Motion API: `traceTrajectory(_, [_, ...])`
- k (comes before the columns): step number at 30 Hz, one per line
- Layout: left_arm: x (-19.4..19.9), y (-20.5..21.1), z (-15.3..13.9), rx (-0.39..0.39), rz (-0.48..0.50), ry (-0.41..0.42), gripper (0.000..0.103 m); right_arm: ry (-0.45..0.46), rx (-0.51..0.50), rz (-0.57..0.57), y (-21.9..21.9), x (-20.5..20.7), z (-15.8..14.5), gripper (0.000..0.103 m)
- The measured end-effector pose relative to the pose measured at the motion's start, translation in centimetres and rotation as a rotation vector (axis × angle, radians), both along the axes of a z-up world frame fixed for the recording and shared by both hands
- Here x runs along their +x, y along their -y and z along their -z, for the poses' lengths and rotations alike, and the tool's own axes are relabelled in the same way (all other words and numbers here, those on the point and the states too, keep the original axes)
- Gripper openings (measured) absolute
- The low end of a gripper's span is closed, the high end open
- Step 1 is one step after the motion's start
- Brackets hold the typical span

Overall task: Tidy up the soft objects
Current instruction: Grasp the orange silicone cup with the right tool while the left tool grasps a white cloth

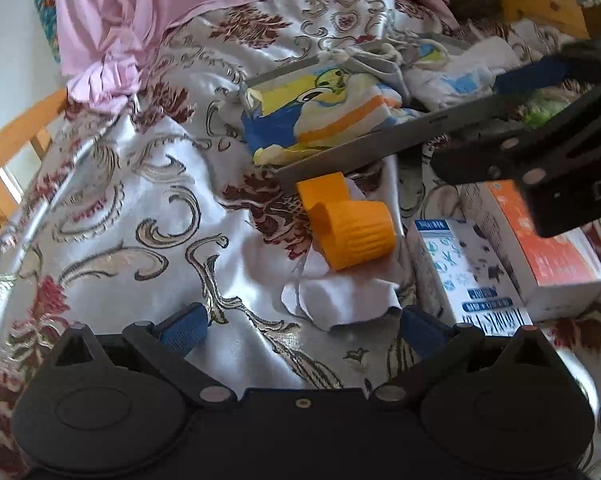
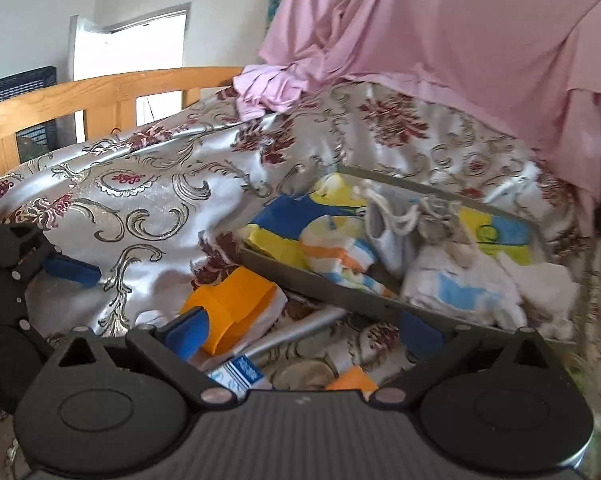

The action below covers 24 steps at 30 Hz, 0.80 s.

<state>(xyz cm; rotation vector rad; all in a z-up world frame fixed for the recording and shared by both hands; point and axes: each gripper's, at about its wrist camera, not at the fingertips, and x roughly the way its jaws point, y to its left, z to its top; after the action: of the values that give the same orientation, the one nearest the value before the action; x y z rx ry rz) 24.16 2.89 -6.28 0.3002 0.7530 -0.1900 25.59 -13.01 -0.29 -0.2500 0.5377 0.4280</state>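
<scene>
A shallow grey tray (image 1: pixel 360 148) lies on the patterned bedspread and holds several soft items. Among them are a yellow-blue printed cloth (image 1: pixel 320 108), a grey drawstring pouch (image 1: pixel 380 56) and a white cloth with blue patches (image 1: pixel 460 76). In front of the tray an orange plastic piece (image 1: pixel 348 224) rests on a white cloth (image 1: pixel 340 300). My left gripper (image 1: pixel 304 330) stands open just short of that cloth, holding nothing. My right gripper (image 2: pixel 304 334) is open too, its left pad (image 2: pixel 188 336) beside the orange piece (image 2: pixel 232 304), facing the tray (image 2: pixel 320 284).
A blue-white box (image 1: pixel 464 280) and an orange-white box (image 1: pixel 556 248) lie to the right of the orange piece. A pink sheet (image 2: pixel 440 40) hangs at the back. A wooden bed rail (image 2: pixel 100 92) runs along the left. A yellow sponge (image 1: pixel 544 0) sits far right.
</scene>
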Motion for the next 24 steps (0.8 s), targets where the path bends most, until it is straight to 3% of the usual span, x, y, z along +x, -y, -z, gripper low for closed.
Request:
traceTrajectory(4, [-0.2, 0.0, 0.2, -0.073, 0.079, 0.045, 0.089, -0.023, 0.007, -0.050, -0.8, 1.6, 0.6, 0.103])
traceTrajectory(8, [0.1, 0.7, 1.0, -0.060, 0.162, 0.056, 0.083, -0.050, 0.040, -0.105, -1.2, 2.4, 0.7, 0.102])
traceTrajectory(13, [2.2, -0.8, 1.9, -0.178, 0.112, -0.024, 0.081, -0.096, 0.071, -0.147, -2.2, 3.7, 1.0, 0.098])
traceTrajectory(16, [2.8, -1.4, 2.5, -0.227, 0.114, -0.037, 0.080, -0.115, 0.061, -0.184, -3.3, 4.5, 1.3, 0.091])
traceTrajectory(22, [2.9, -1.3, 3.1, -0.231, 0.133, -0.029, 0.072, -0.198, 0.027, -0.241, -5.4, 5.4, 2.5, 0.073])
traceTrajectory(24, [2.9, -1.5, 3.1, -0.248, 0.129, -0.028, 0.067, -0.216, 0.007, -0.241, -5.8, 5.5, 3.0, 0.059])
